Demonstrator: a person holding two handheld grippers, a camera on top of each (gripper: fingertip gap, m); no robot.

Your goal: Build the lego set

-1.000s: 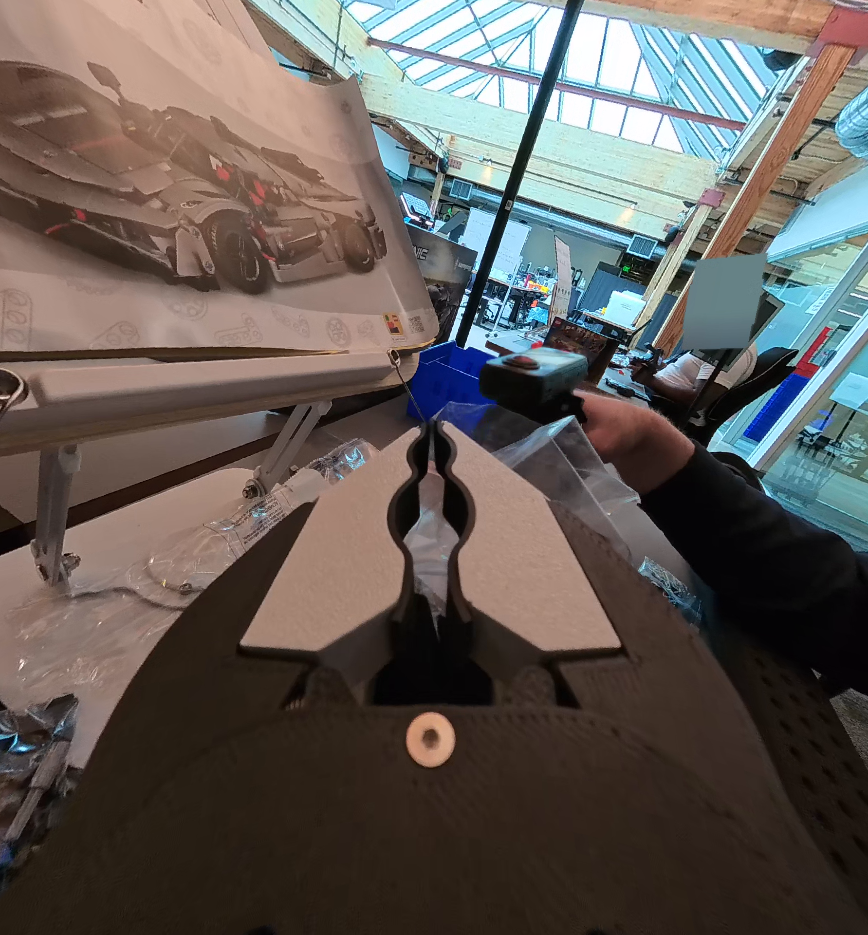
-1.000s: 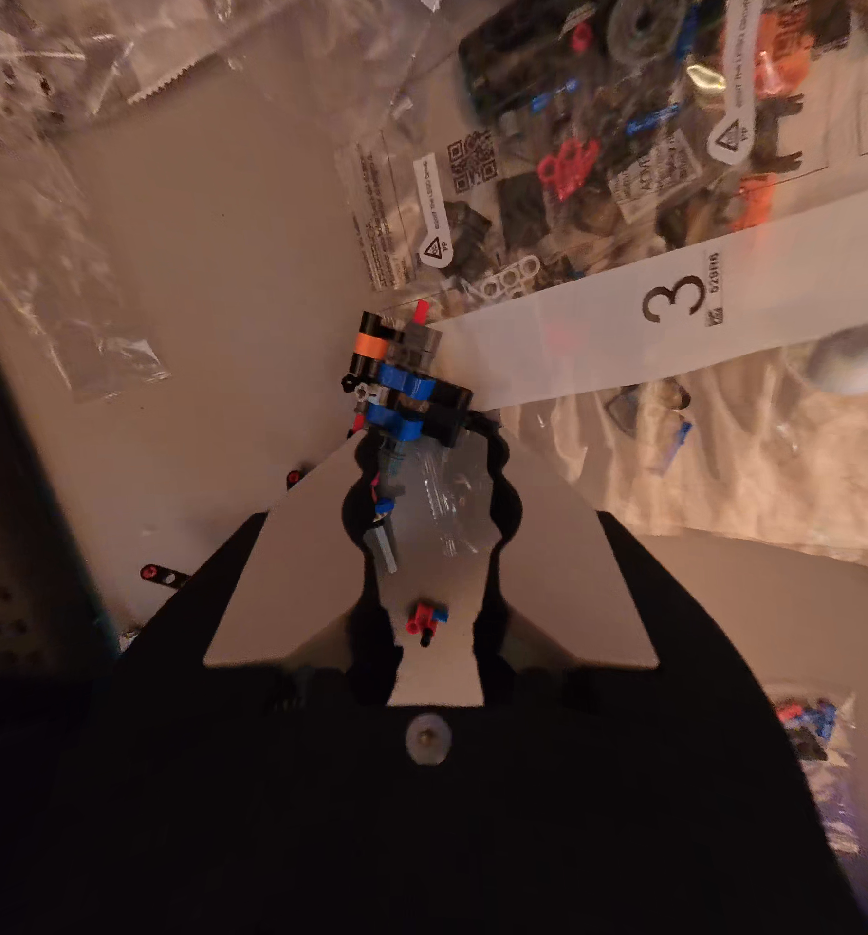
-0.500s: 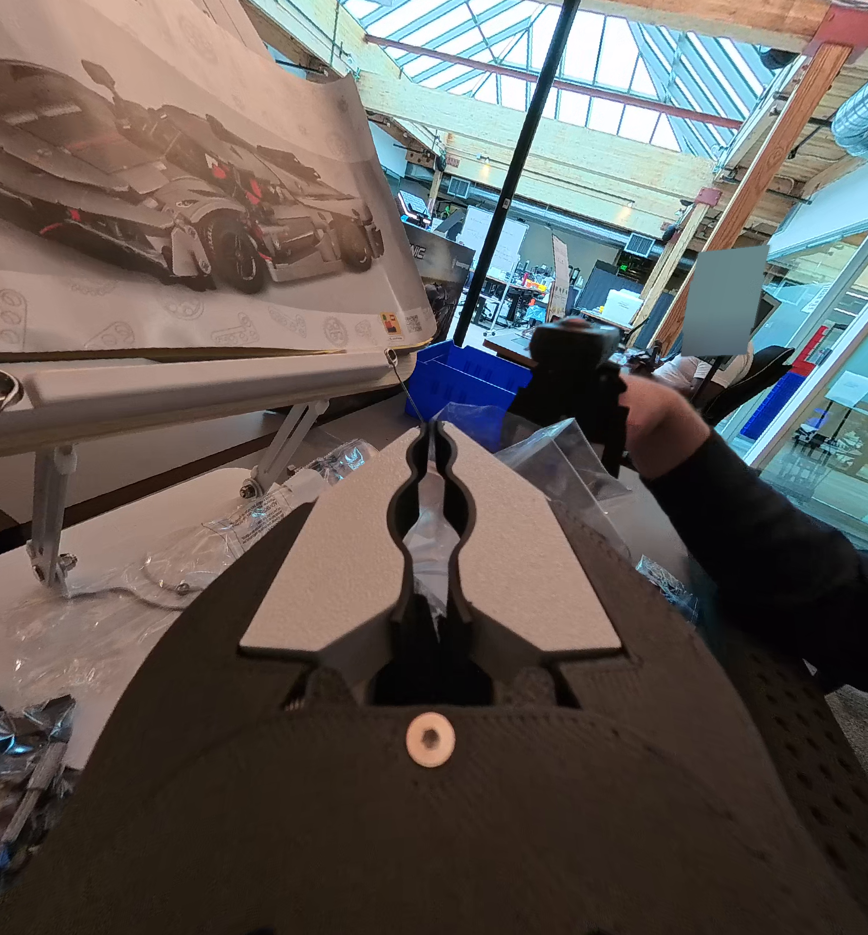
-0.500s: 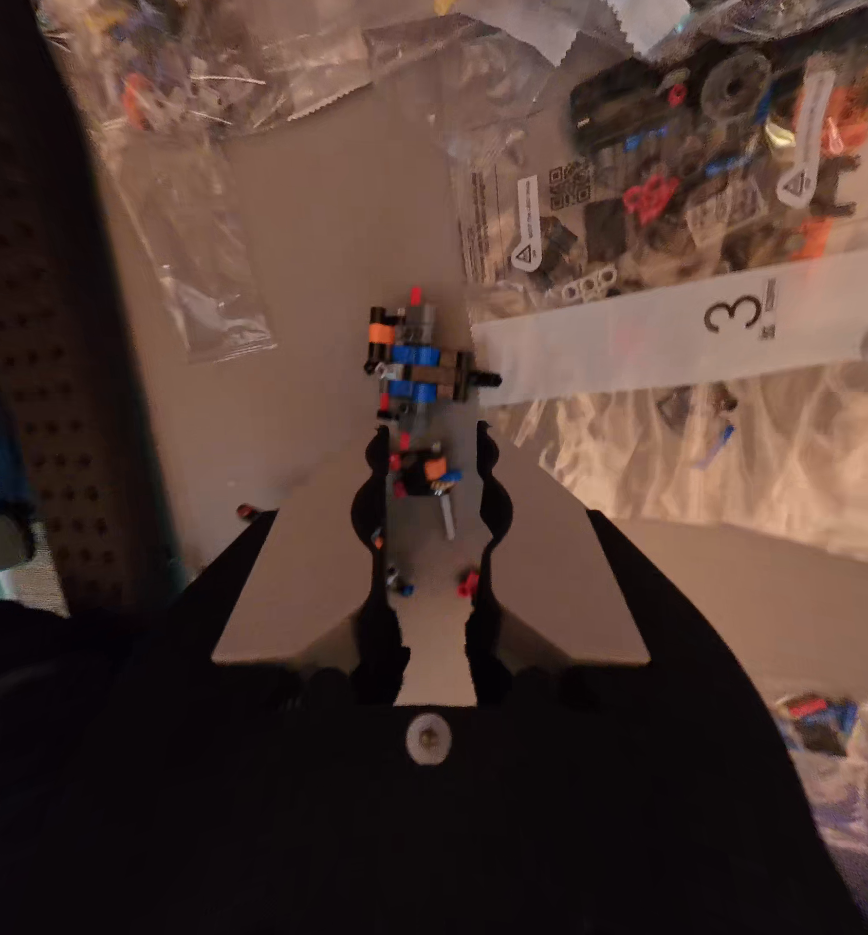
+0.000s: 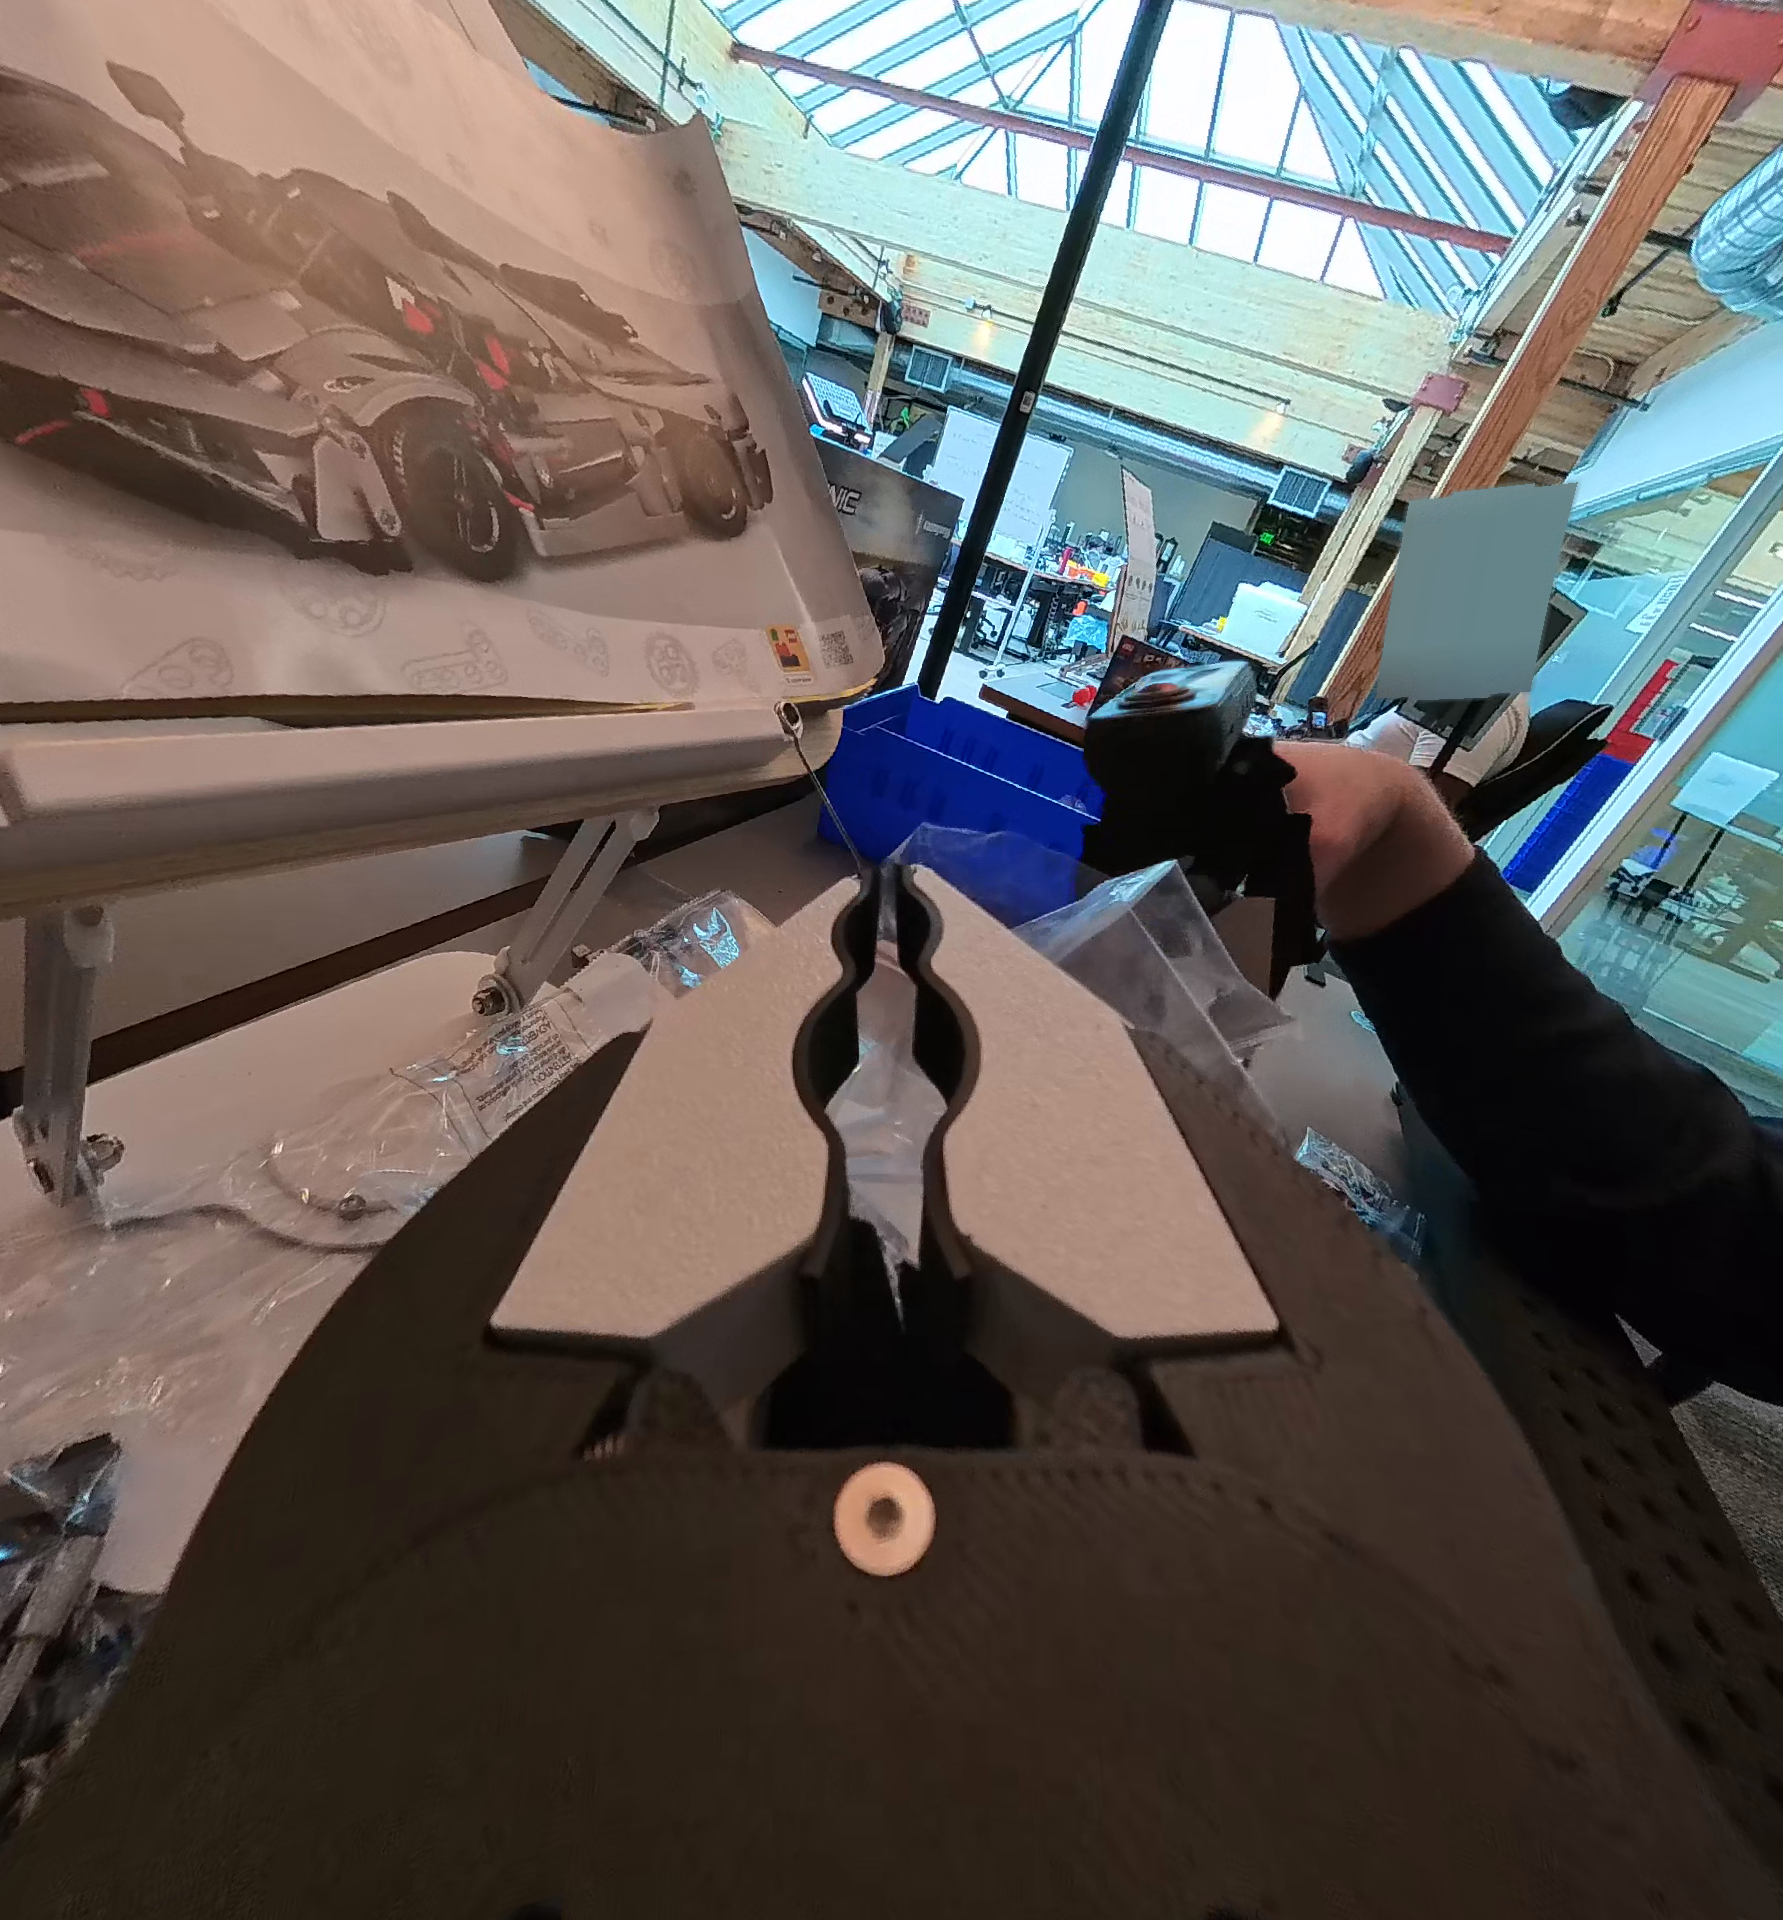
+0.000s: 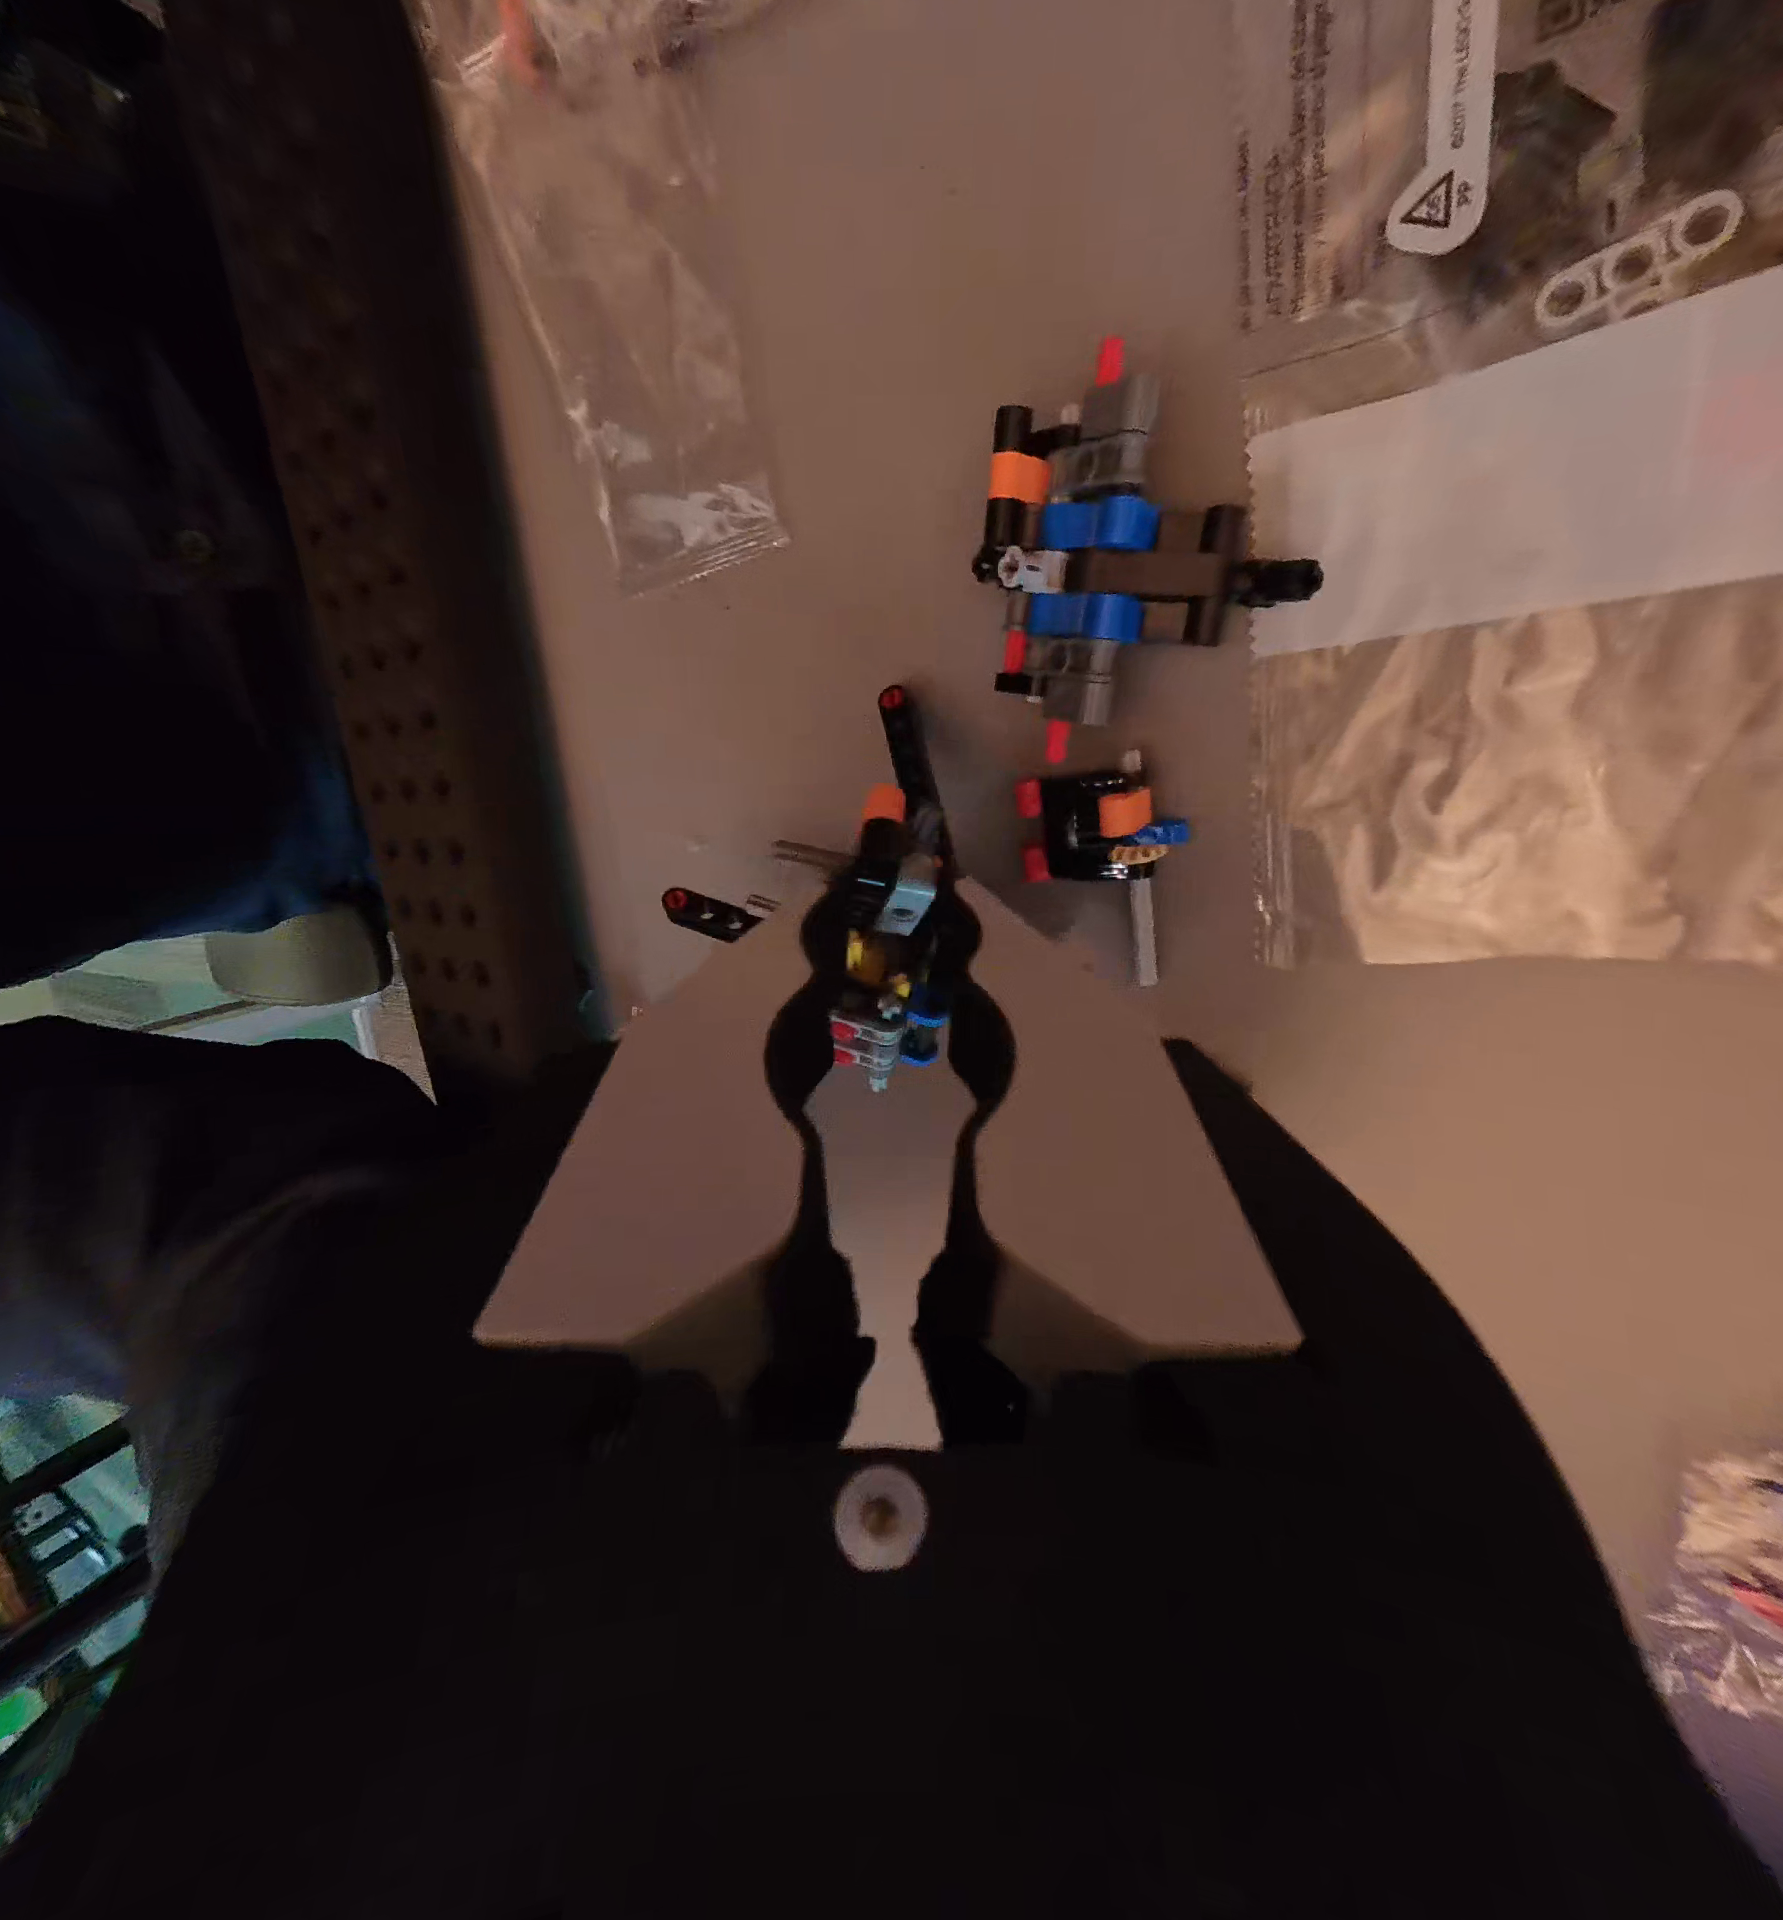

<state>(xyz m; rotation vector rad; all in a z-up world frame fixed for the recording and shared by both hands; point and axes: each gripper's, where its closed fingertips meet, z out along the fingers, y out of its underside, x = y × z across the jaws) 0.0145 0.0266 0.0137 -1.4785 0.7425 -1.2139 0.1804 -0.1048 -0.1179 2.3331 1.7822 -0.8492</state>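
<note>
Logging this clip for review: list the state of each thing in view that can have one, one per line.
Left tool: shut on clear plastic bag.
Right tool: open, around a small lego piece.
Blue-and-black lego assembly: lying free on the table.
Instruction booklet: propped on its stand.
Numbered parts bag: unopened, as far as shows.

Bare tabletop (image 6: pixel 866 312) lies open ahead of the right gripper (image 6: pixel 882 914), hemmed by a blue-and-black lego assembly (image 6: pixel 1115 551), a small black piece (image 6: pixel 1089 826) and parts bags (image 6: pixel 1552 769) rightward. A tilted booklet stand (image 5: pixel 347 790) overhangs the left side.
</note>
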